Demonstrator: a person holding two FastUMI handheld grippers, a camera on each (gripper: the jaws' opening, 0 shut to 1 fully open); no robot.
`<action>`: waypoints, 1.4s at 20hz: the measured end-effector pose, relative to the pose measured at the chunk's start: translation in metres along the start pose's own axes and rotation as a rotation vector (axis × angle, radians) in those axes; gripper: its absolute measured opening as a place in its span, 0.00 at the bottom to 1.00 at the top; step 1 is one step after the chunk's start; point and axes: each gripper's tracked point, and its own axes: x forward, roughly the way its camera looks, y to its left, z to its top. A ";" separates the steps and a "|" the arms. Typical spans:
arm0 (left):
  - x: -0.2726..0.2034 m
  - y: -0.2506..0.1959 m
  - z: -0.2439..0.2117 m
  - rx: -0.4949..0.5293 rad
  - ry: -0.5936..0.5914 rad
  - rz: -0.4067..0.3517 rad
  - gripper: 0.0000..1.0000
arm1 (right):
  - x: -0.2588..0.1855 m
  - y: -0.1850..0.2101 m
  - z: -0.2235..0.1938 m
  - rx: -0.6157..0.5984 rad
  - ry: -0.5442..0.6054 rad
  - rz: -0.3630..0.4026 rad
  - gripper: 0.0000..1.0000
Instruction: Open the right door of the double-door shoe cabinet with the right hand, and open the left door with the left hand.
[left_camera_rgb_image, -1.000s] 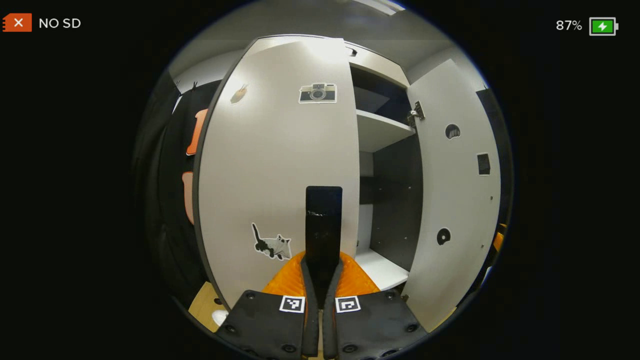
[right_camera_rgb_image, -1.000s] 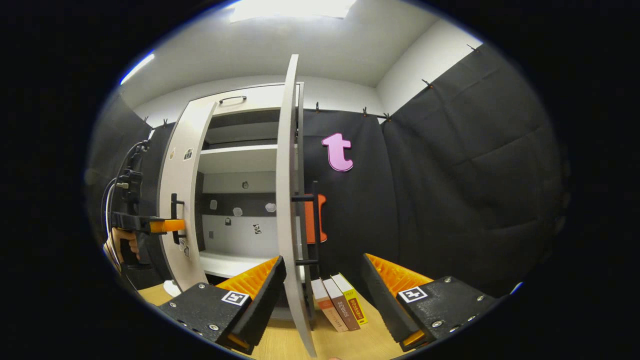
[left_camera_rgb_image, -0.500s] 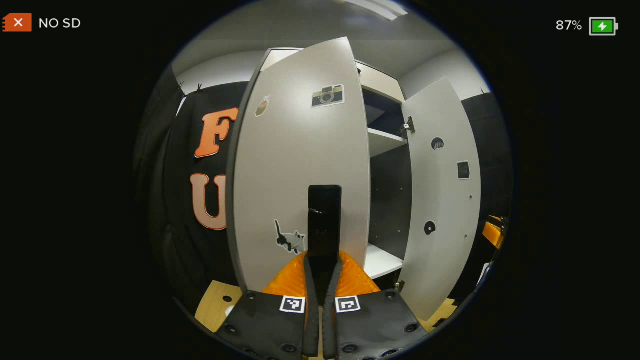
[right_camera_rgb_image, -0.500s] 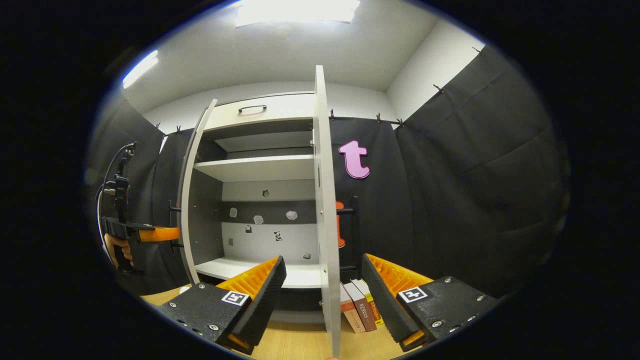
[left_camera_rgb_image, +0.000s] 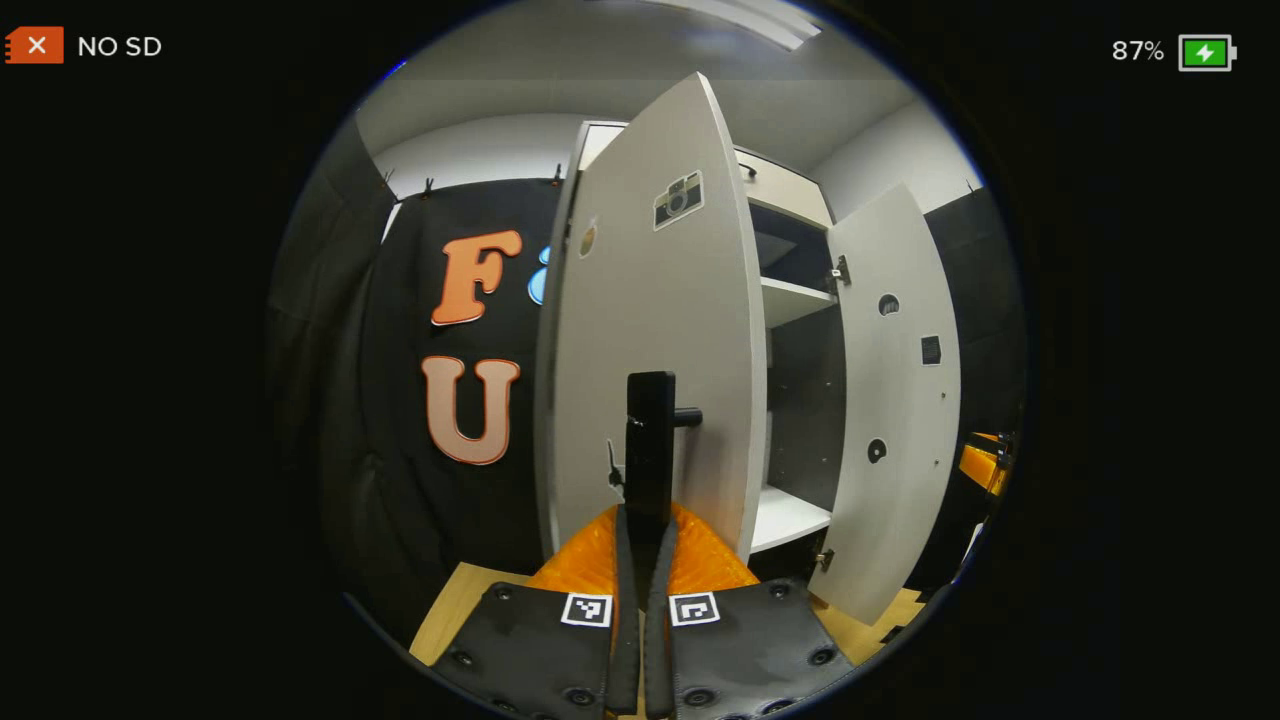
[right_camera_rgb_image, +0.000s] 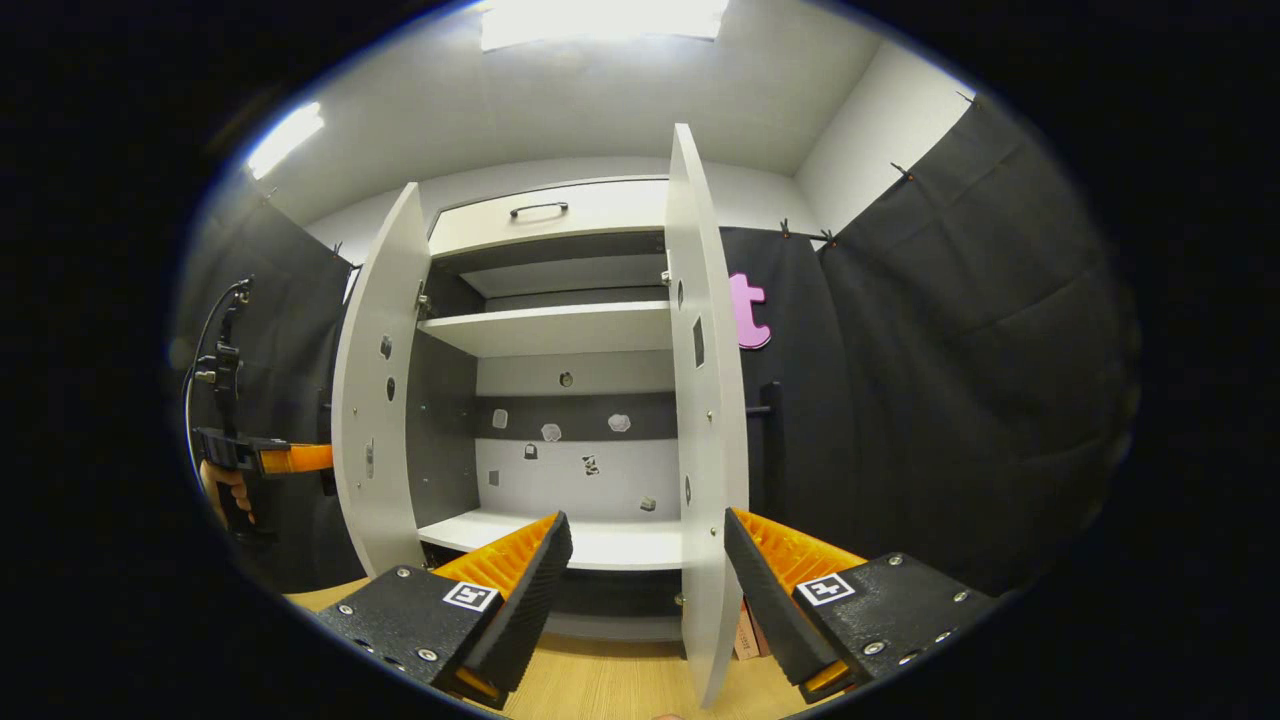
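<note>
**Inspector:** What has changed over the last second?

**Assistant:** The left door (left_camera_rgb_image: 655, 330) has swung much further out; in the left gripper view its face is now strongly foreshortened, and in the right gripper view its inner side (right_camera_rgb_image: 378, 400) faces the camera. The right door (right_camera_rgb_image: 705, 400) stands wide too, the shelves (right_camera_rgb_image: 545, 328) of the shoe cabinet (right_camera_rgb_image: 550, 212) bare between them.

**Inspector:** Grippers?

**Assistant:** The left gripper (left_camera_rgb_image: 645, 520) is clamped on the left door's dark handle (left_camera_rgb_image: 650, 440), both fingers pressing it. The right gripper (right_camera_rgb_image: 645, 570) is spread wide, gripping nothing, with the right door's edge standing between its fingers.

**Inspector:** Bearing on the task?

**Assistant:** In my judgement both doors are essentially open; only releasing the left handle remains.

**Inspector:** Any writing?

**Assistant:** No legible brand. A camera sticker (left_camera_rgb_image: 678, 198) sits on the left door's front; small stickers (right_camera_rgb_image: 550, 432) dot the back panel, too small to read.
</note>
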 end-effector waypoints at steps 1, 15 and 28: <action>0.001 0.003 0.001 0.005 -0.003 0.015 0.05 | 0.000 0.001 0.000 -0.001 0.000 0.000 0.93; -0.006 0.034 0.003 0.029 -0.019 0.138 0.02 | 0.007 0.020 -0.006 -0.003 0.009 0.033 0.93; -0.009 0.035 0.007 -0.019 -0.045 0.129 0.02 | 0.018 0.027 -0.017 -0.015 0.033 0.032 0.93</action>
